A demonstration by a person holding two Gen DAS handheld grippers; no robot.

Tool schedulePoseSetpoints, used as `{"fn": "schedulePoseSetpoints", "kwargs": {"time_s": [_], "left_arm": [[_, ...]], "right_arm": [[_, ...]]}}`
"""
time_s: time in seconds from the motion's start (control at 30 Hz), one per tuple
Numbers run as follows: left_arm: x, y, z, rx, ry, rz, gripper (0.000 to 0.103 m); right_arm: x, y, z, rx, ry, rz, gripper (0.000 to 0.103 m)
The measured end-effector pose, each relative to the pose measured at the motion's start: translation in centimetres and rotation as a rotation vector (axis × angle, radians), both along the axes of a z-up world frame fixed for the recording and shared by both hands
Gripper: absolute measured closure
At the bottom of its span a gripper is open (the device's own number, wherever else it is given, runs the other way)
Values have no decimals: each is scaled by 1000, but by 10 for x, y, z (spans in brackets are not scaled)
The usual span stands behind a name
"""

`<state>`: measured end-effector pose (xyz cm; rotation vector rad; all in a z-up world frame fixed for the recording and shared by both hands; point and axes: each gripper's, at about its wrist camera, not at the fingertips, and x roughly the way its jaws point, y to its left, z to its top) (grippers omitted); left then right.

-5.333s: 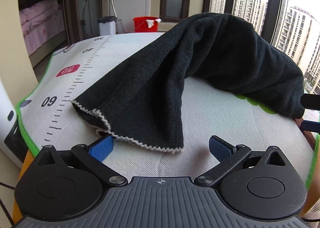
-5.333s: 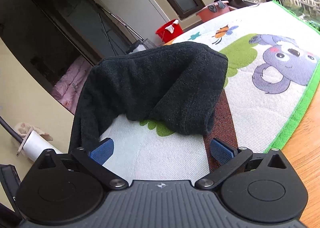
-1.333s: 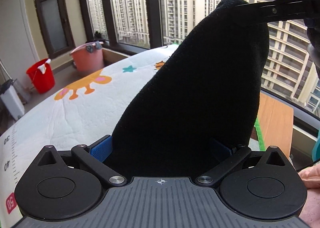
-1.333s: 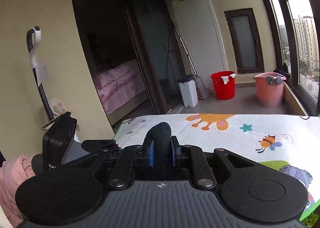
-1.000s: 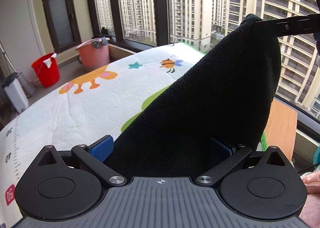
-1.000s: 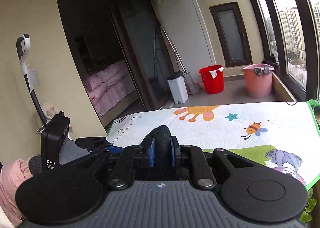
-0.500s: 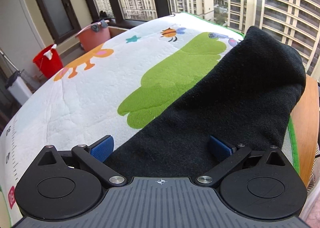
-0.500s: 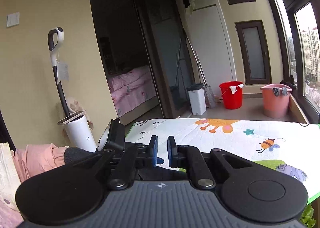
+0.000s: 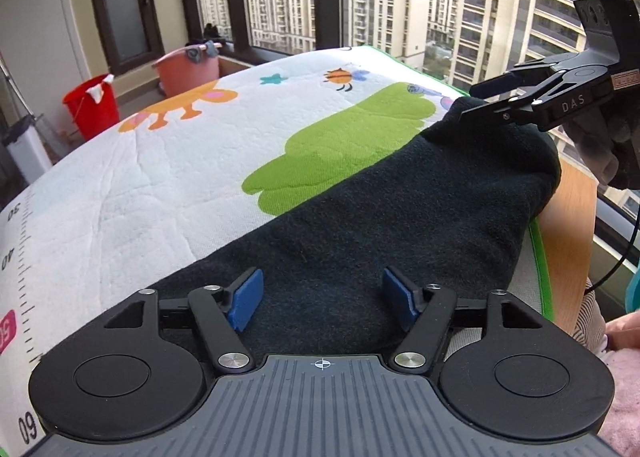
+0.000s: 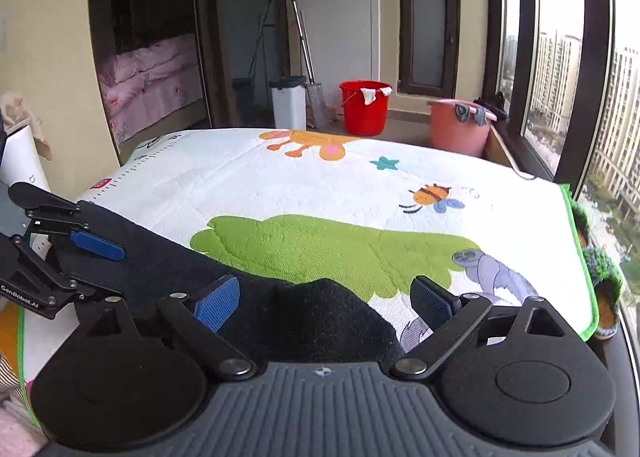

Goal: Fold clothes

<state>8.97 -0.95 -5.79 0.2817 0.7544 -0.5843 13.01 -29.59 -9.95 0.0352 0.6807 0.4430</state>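
black fleece garment, lying in a long band along the near edge of the animal play mat on the surface. reaches from the left gripper across to the right gripper. looks folded over already, thick and soft, with one rounded end bunched up by the right side.

left gripper: blue pads spread wide, closing a little right now, cloth lying between them but not pinched. right gripper: blue pads also wide apart, opening right now, a hump of cloth under them, not squeezed. so nothing held by either one.

seen from the left wrist view, the right gripper hangs just above the far rounded end. seen from the right wrist view, the left gripper sits over the other end.

things that could go wrong from here:
- bunched end near the green mat border, close to the bare wood. a push or a bump there could slide it off the edge.
- fleece thick and springy. could puff open again if let go too soon.
- closing on only the top layer could pull the fold apart.
- grabbing too deep could pinch the mat too and drag it along.
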Motion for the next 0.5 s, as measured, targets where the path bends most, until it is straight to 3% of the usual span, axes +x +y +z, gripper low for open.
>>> {"fn": "schedulePoseSetpoints", "kwargs": {"time_s": [0.03, 0.07, 0.1, 0.2, 0.37, 0.43, 0.5], "left_arm": [[0, 3, 3, -7, -12, 0, 8], [1, 4, 5, -12, -21, -6, 8], [3, 4, 7, -9, -30, -22, 8], [4, -4, 10, 43, -87, -99, 5], [3, -25, 1, 178, -258, -271, 0], [6, -33, -7, 162, -292, -296, 0], [11, -39, -13, 132, -264, -303, 0]], "right_arm": [[6, -2, -7, 39, 40, -5, 34], [7, 1, -10, 57, 62, -3, 80], [8, 5, -13, 70, 79, 1, 88], [-1, 13, -1, 130, 49, 24, 91], [-50, 14, 57, 235, -86, 180, 91], [-73, 17, 78, 238, -139, 242, 91], [-93, 21, 94, 239, -177, 305, 91]]}}
